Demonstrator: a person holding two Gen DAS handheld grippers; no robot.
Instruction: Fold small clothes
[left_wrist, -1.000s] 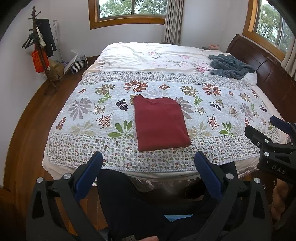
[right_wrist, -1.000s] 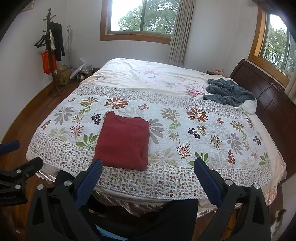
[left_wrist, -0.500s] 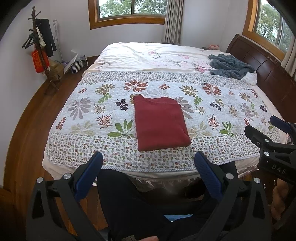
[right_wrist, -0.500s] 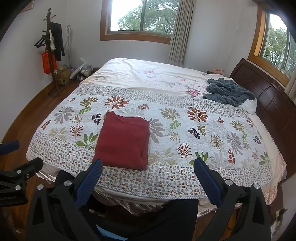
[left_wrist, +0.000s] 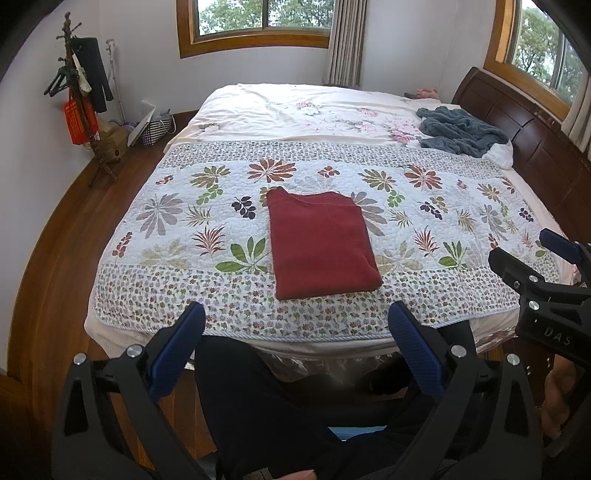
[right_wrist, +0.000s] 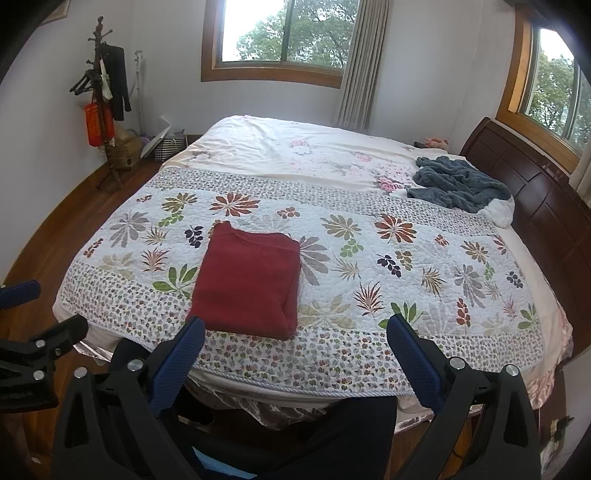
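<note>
Left tool (left_wrist: 295, 325) spread wide, empty; right tool (right_wrist: 295, 330) likewise.

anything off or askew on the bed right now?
Mostly tidy. The red garment lies folded flat on the floral quilt, its sides at a slight slant to the quilt's front border. The one untidy thing is a blue-grey blanket crumpled near the headboard. Both tongs, left and right, are open, holding nothing.
</note>
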